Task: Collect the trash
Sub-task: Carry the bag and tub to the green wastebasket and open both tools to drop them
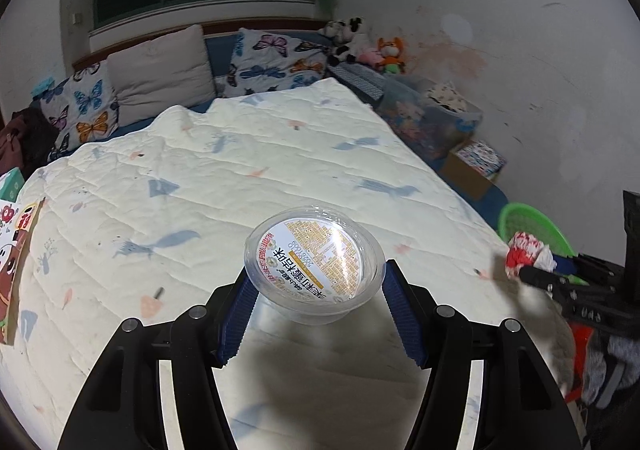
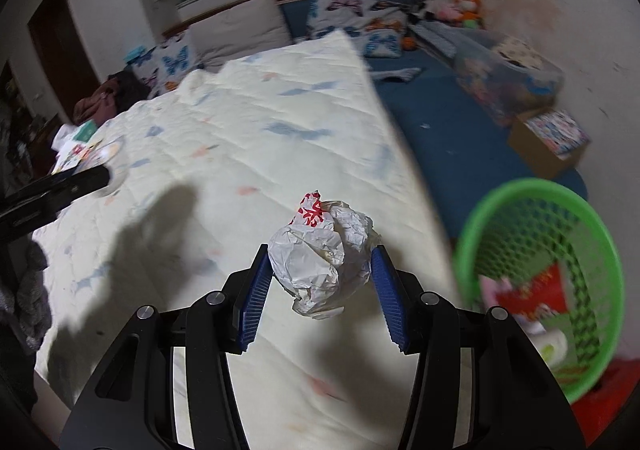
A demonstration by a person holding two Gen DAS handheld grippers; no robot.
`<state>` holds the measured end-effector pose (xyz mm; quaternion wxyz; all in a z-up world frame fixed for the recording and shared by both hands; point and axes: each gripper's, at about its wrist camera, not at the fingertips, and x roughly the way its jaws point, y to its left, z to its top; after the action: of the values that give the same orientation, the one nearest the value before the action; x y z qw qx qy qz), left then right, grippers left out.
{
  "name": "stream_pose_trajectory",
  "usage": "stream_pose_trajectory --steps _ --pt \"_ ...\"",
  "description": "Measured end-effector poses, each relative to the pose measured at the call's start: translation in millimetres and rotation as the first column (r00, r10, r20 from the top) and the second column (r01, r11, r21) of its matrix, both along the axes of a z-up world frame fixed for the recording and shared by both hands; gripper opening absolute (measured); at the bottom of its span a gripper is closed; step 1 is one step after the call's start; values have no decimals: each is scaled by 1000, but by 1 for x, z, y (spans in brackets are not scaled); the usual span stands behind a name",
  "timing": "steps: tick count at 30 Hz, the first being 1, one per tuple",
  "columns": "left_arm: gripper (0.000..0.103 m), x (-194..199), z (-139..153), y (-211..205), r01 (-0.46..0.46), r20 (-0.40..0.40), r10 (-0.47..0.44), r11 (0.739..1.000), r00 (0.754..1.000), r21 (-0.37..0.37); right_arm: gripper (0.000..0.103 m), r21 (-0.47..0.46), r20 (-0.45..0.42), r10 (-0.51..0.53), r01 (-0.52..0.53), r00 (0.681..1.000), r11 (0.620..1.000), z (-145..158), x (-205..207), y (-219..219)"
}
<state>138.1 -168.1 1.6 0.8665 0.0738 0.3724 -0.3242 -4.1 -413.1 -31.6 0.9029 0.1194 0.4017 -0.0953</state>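
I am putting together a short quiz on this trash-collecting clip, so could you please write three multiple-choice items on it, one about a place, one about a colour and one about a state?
1. Where is the basket relative to the bed?
A. On the quilt
B. On the floor beside the bed
C. On the pillows

2. What colour is the basket?
A. Green
B. Blue
C. Black

3. What does the left gripper hold?
A. Nothing
B. A plush toy
C. A clear plastic cup with a printed lid

Answers:
1. B: the basket stands low beside the bed's edge, in the right wrist view.
2. A: its mesh wall is bright green.
3. C: the left gripper has its jaws closed on the clear plastic cup, while the right gripper holds a crumpled paper wad.
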Motion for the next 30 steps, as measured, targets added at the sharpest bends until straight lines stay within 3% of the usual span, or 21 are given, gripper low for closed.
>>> stream_pose_trajectory --steps 15,21,30 --pt "61 -50 18 -55 113 27 -113 993 993 -18 55 -53 -57 -243 240 968 969 -8 -67 -111" --pt "61 -66 18 -78 159 25 -159 987 987 -7 66 -21 -56 -276 275 959 961 -13 -74 -129" --pt "61 -90 20 -119 239 21 -239 971 971 -3 67 -11 -34 -284 284 958 959 -7 -89 -132"
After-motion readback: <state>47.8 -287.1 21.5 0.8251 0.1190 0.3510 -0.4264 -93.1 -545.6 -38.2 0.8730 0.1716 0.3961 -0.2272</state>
